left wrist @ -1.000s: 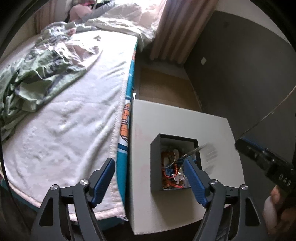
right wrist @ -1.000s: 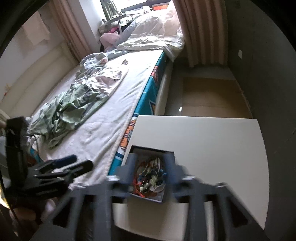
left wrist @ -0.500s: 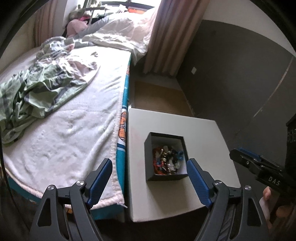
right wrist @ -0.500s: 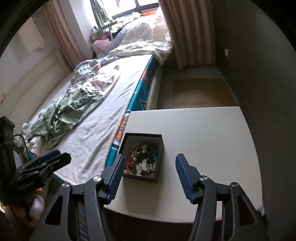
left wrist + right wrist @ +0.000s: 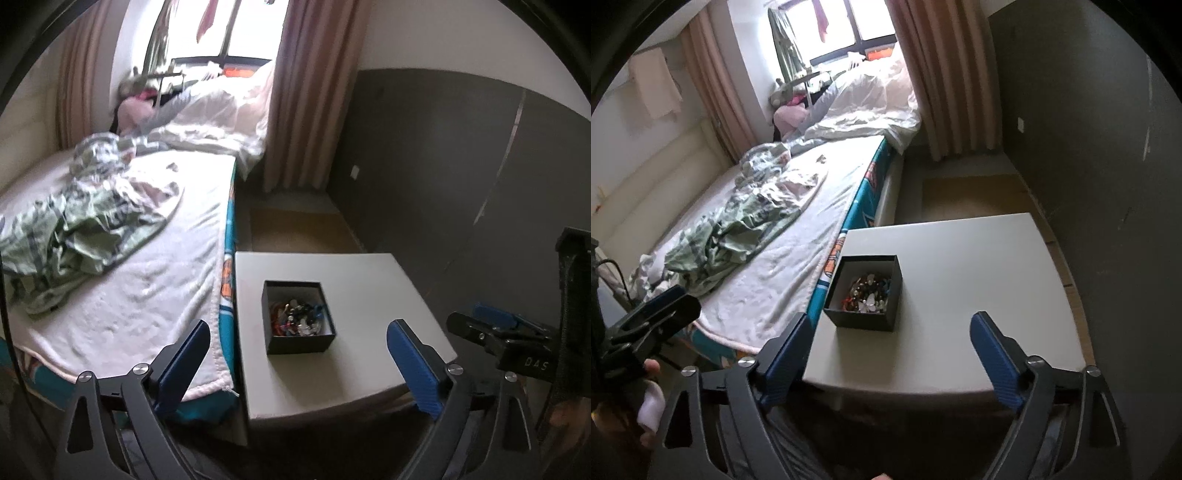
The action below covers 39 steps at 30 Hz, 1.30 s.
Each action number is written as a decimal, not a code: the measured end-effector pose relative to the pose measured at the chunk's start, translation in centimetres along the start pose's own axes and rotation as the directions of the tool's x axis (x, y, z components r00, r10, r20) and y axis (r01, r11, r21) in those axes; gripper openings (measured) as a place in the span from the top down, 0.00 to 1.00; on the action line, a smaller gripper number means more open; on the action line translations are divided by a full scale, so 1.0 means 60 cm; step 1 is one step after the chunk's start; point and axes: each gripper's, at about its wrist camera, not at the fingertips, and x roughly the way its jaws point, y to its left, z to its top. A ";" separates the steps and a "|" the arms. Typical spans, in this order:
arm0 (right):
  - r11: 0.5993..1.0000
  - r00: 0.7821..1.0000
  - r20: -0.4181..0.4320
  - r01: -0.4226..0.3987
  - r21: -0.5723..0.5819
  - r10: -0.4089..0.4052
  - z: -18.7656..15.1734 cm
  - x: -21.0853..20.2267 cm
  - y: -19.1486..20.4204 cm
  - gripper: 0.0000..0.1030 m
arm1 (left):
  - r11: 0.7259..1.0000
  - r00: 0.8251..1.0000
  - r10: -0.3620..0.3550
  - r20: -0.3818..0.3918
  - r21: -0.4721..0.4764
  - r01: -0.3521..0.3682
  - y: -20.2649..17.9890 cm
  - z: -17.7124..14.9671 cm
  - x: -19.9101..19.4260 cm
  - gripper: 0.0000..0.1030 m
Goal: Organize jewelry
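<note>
Black box (image 5: 298, 317) sits on the white table (image 5: 354, 373), toward the side nearest the bed (image 5: 122, 295). Jewelry (image 5: 297, 319) lies heaped inside it, a mixed tangle of beads and bits; single pieces too small to tell apart. No loose jewelry shows on the table top or on the bed.

Judgement: the gathering looks done, everything visible is in the box. What may be left is sorting within the box, or a lid; none is in view.

Left hand-held gripper (image 5: 297, 354): jaws spread wide and opening, nothing between them, well short of the box. Right hand-held gripper (image 5: 888, 341): also spread and opening, empty, hanging off the near table edge with the box beyond its tips. From the left view the right one shows at the right margin (image 5: 495, 325).

Against a second ago:
- Then both grippers were right at the box, the left blue pad over its rim, the right one straddling it, jaws narrower.
- Now both are pulled back and higher; the box looks smaller, the whole table top and more of the window show.
- Right jaws far wider than then.
- Box in the same spot on the table.
</note>
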 end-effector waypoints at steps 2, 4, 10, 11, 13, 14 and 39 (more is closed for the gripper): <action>1.000 1.000 0.018 0.013 0.001 -0.013 -0.012 -0.021 -0.001 0.08 | 1.000 0.999 -0.003 0.033 0.016 0.002 -0.014 -0.009 -0.028 0.04; 1.000 0.999 0.028 0.023 -0.004 -0.023 -0.024 -0.042 0.001 0.07 | 0.999 0.998 -0.005 0.058 0.032 0.003 -0.028 -0.020 -0.052 0.02; 0.998 0.996 0.074 0.052 -0.023 -0.050 -0.057 -0.100 0.007 0.00 | 0.996 0.994 -0.011 0.108 0.089 0.001 -0.064 -0.050 -0.111 0.01; 0.998 0.995 0.088 0.052 -0.027 -0.050 -0.063 -0.113 0.008 0.00 | 0.995 0.993 -0.013 0.117 0.095 0.002 -0.070 -0.056 -0.122 0.01; 0.998 0.994 0.099 0.059 -0.034 -0.055 -0.071 -0.128 0.010 0.00 | 0.995 0.991 -0.016 0.131 0.099 0.003 -0.076 -0.065 -0.139 0.01; 0.997 0.992 0.109 0.069 -0.041 -0.064 -0.077 -0.139 0.012 0.00 | 0.995 0.990 -0.014 0.141 0.100 0.000 -0.080 -0.070 -0.149 0.01; 0.997 0.977 0.214 0.031 -0.067 -0.016 -0.171 -0.241 0.018 0.00 | 0.995 0.961 0.023 0.277 0.092 -0.051 -0.100 -0.166 -0.269 0.00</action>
